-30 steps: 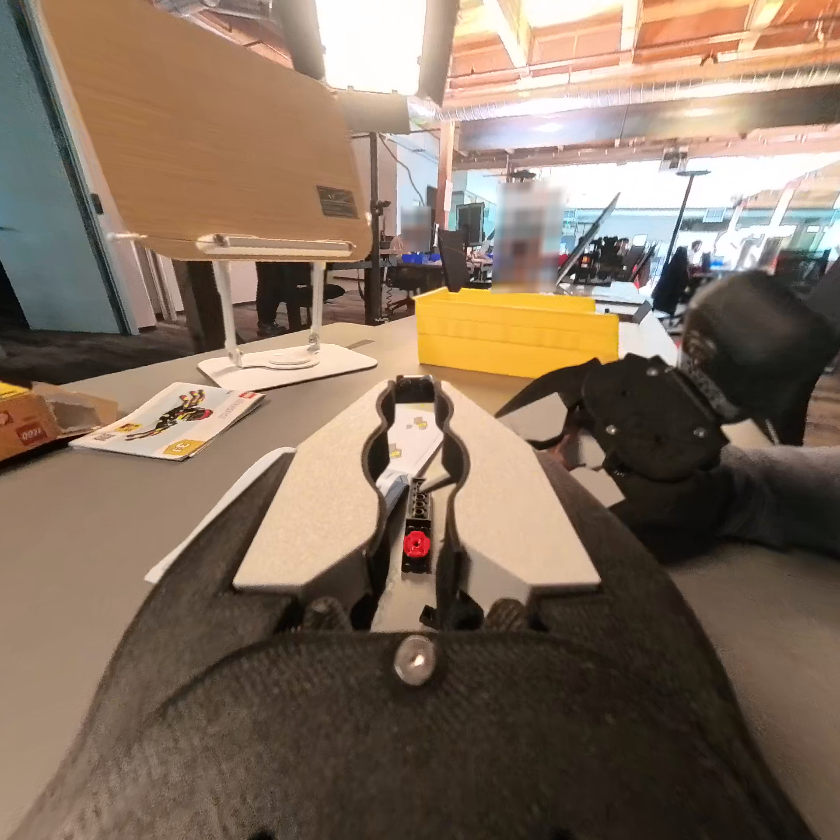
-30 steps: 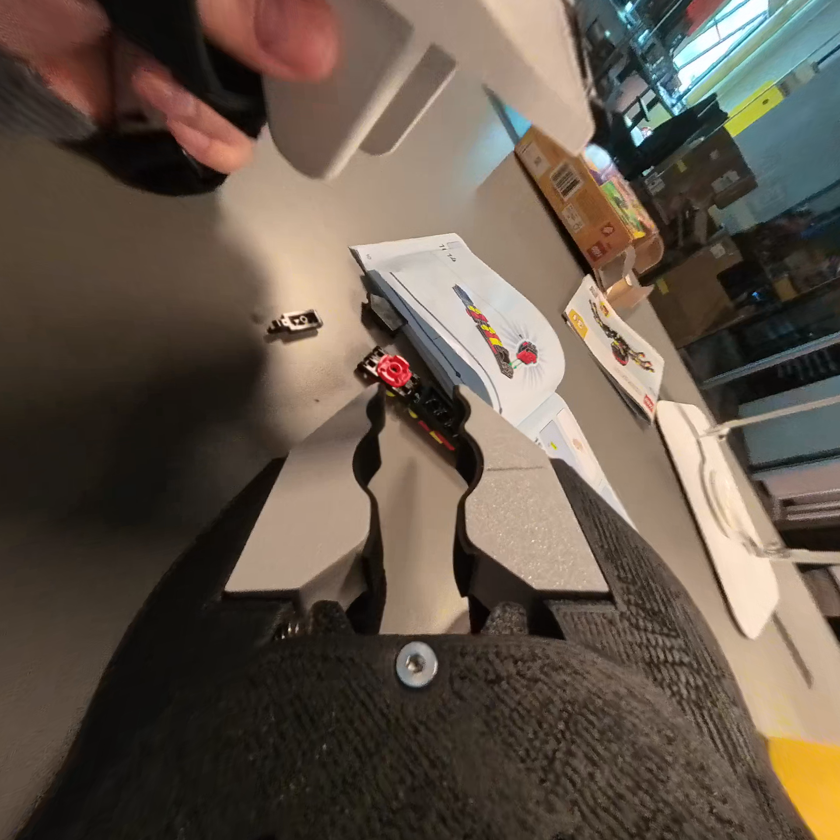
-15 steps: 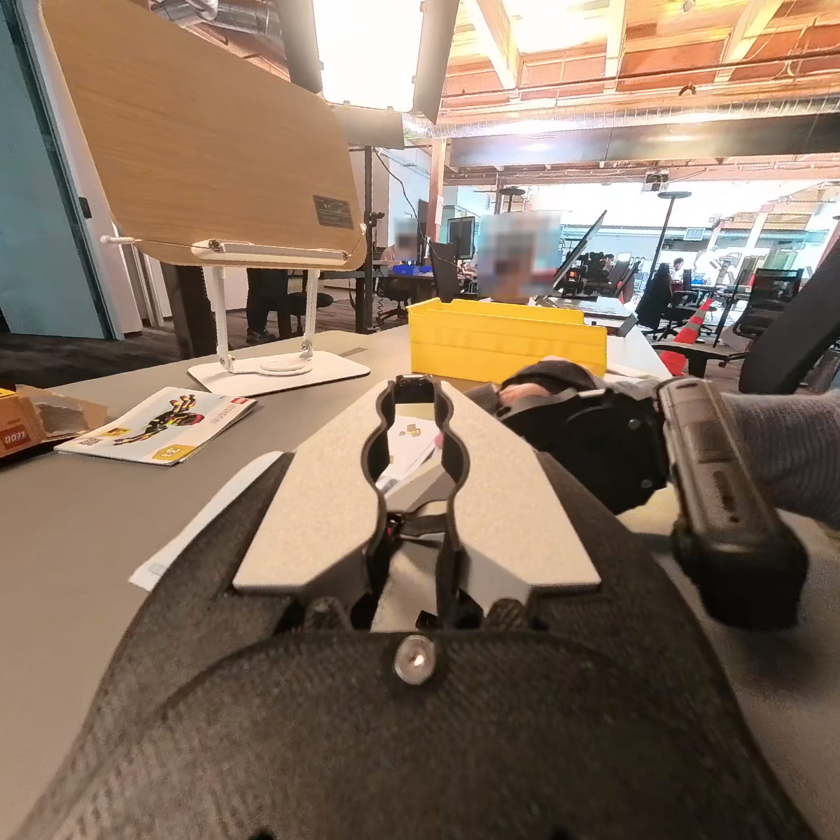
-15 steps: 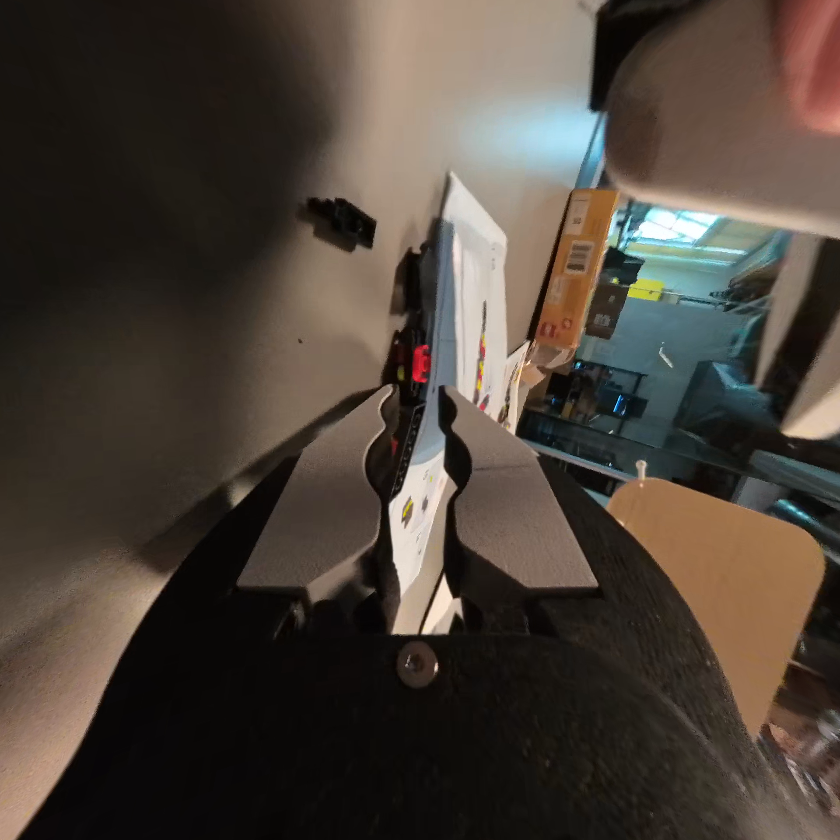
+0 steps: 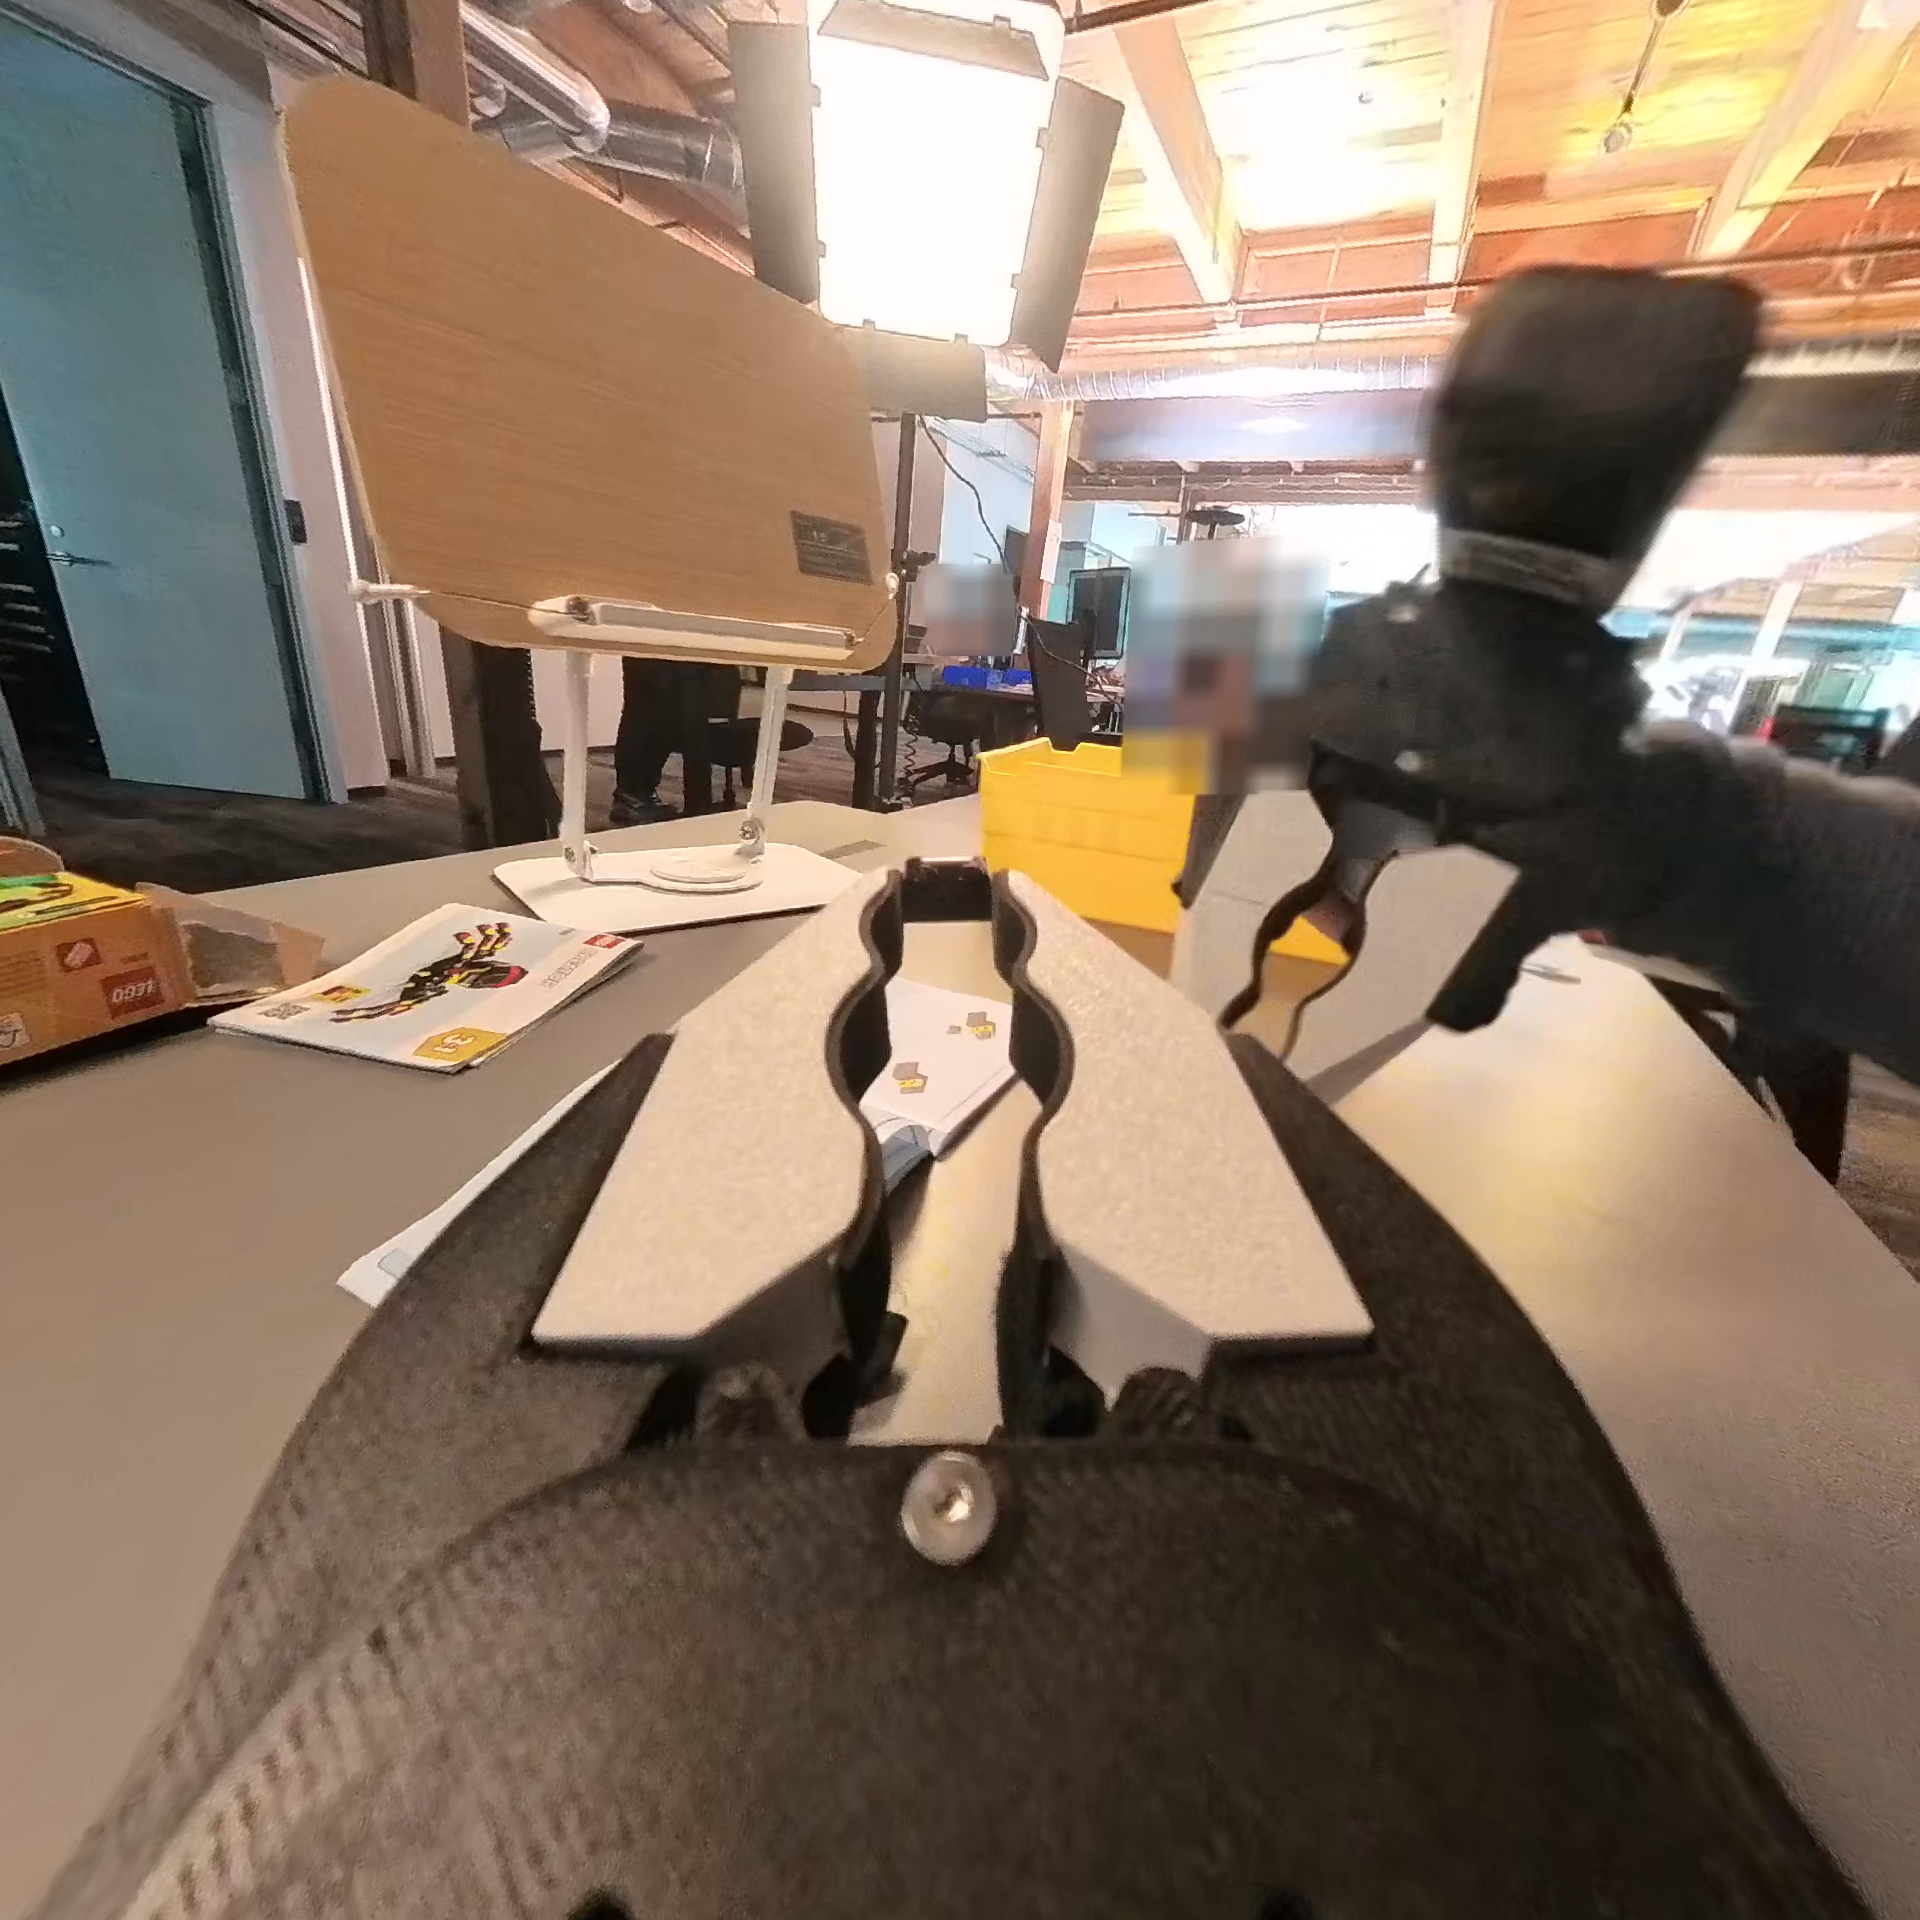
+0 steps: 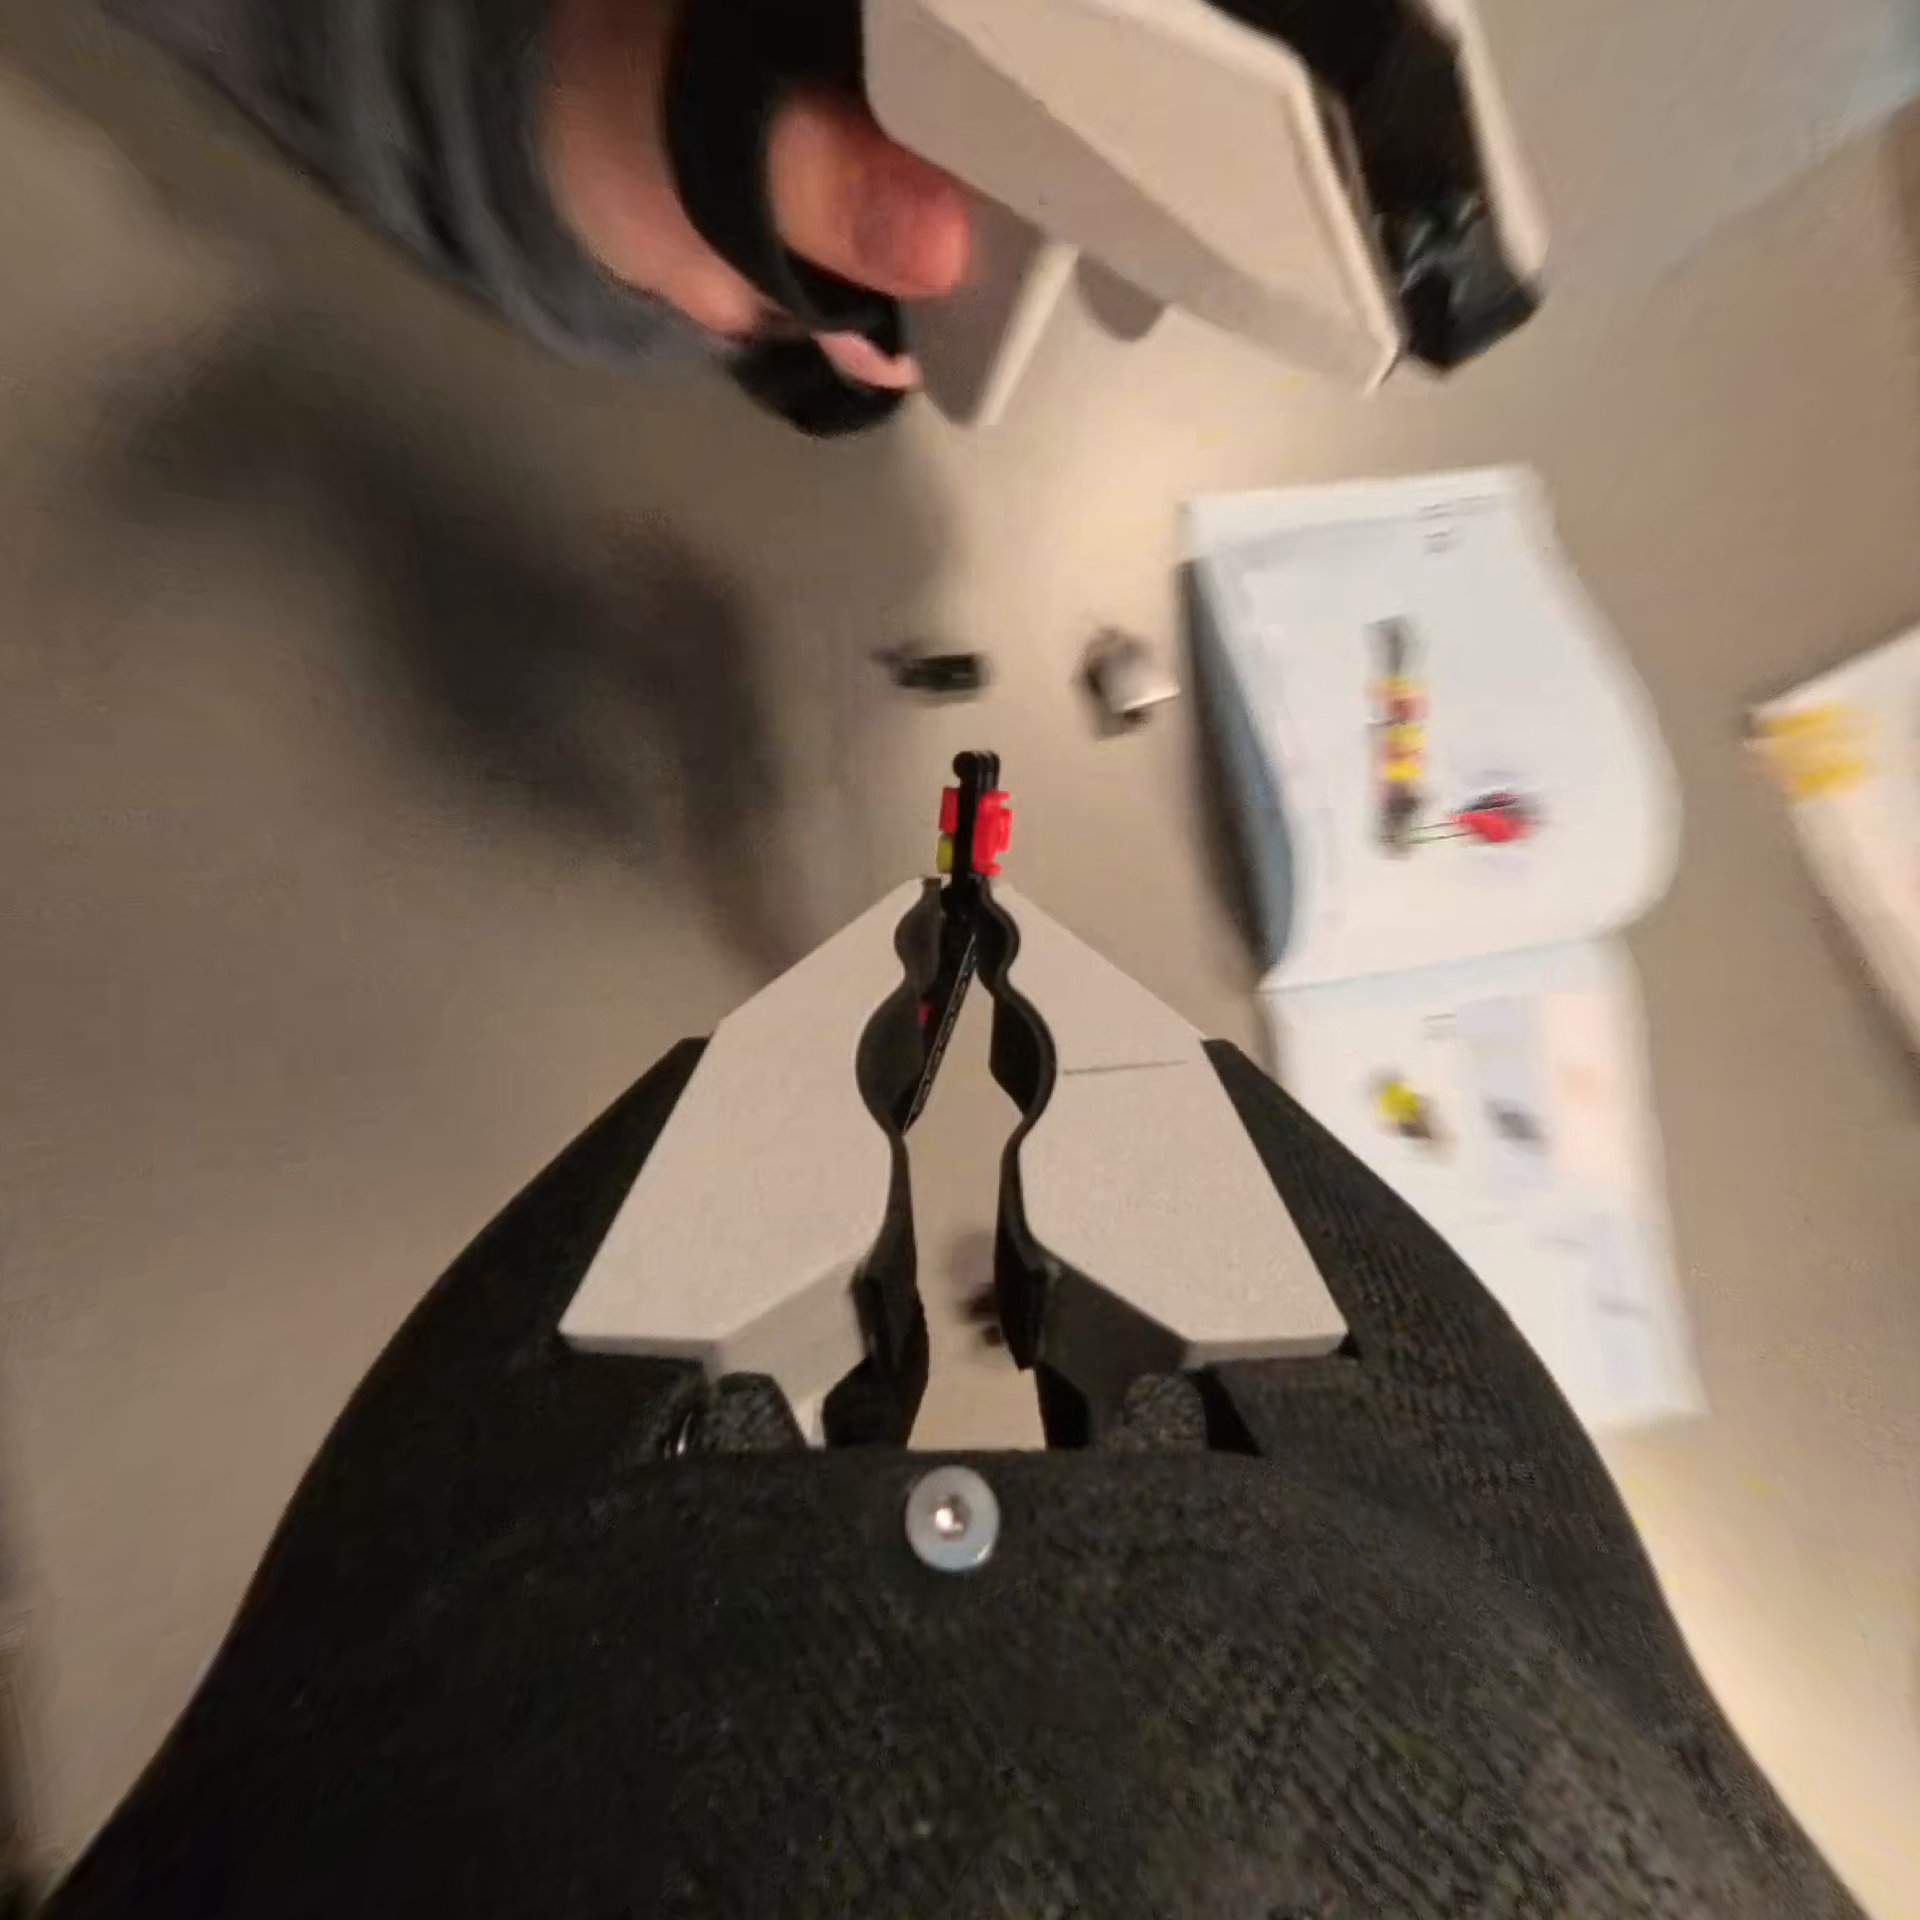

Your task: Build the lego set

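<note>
While the grey counter (image 5: 208, 1195) carries most of the clutter, the wooden book stand (image 5: 582, 447) and yellow bin (image 5: 1081, 842) sit at its far side, w/ an orange cardboard box (image 5: 73, 966) and closed booklet (image 5: 436, 982) at the left. An open instruction booklet (image 6: 1423, 748) lies beside two small loose pieces (image 6: 935, 665), blurred. Left tool (image 5: 948, 894): tips slightly spread, nothing between. Right tool (image 6: 961, 894): pressed together, pinching a thin black lego assembly (image 6: 971, 821) w/ red and yellow bits, held above the counter, sticking out past the tips.
</note>
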The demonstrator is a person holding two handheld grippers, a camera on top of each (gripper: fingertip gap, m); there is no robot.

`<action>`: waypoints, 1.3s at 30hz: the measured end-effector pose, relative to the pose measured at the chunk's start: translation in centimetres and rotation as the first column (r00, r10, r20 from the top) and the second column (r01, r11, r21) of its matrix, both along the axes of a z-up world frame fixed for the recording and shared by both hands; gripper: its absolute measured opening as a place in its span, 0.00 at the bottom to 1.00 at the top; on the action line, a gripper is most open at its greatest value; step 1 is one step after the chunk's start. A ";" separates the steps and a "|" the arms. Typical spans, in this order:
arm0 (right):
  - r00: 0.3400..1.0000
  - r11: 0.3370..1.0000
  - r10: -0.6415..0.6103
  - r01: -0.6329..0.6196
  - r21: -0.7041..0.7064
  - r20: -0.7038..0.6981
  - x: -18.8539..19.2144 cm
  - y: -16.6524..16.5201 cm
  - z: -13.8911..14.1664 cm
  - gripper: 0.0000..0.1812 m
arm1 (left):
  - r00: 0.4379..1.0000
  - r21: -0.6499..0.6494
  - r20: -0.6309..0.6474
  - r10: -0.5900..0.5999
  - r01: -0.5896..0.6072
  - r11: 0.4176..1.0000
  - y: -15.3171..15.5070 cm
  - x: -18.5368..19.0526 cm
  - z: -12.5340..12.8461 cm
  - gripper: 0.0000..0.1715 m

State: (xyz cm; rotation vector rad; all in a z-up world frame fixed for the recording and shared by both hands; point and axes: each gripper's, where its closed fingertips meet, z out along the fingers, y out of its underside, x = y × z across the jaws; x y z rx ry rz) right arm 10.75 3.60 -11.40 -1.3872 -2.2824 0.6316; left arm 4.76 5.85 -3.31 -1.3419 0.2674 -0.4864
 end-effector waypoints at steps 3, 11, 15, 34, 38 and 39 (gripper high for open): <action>0.974 0.930 0.030 0.056 -0.363 0.225 2.0 -2.5 -1.0 0.02 | 0.999 0.008 -0.032 -0.019 0.019 1.000 -0.3 0.6 0.0 0.09; 0.937 0.885 0.062 0.107 -0.452 0.344 2.1 -1.3 -4.0 0.04 | 0.995 0.006 -0.086 -0.057 0.057 0.998 -0.5 1.6 -0.3 0.09; 0.969 0.936 -0.028 0.112 -0.333 0.247 1.3 1.3 -3.7 0.09 | 0.994 0.002 -0.088 -0.061 0.062 0.998 -0.4 1.7 -0.4 0.09; 0.828 0.831 -0.539 0.494 -0.256 -0.151 5.3 0.6 -4.0 0.05 | 0.987 0.002 -0.139 -0.083 0.084 0.996 -0.5 2.6 -0.7 0.09; 0.817 0.636 -0.572 0.498 -0.590 0.074 5.5 -0.8 -3.5 0.05 | 0.981 0.019 -0.151 -0.122 0.126 0.992 -0.9 3.3 -0.6 0.09; 0.813 0.587 -0.569 0.508 -0.630 0.125 5.7 -0.8 -3.4 0.05 | 0.978 0.023 -0.157 -0.139 0.144 0.989 -1.1 3.6 -0.5 0.09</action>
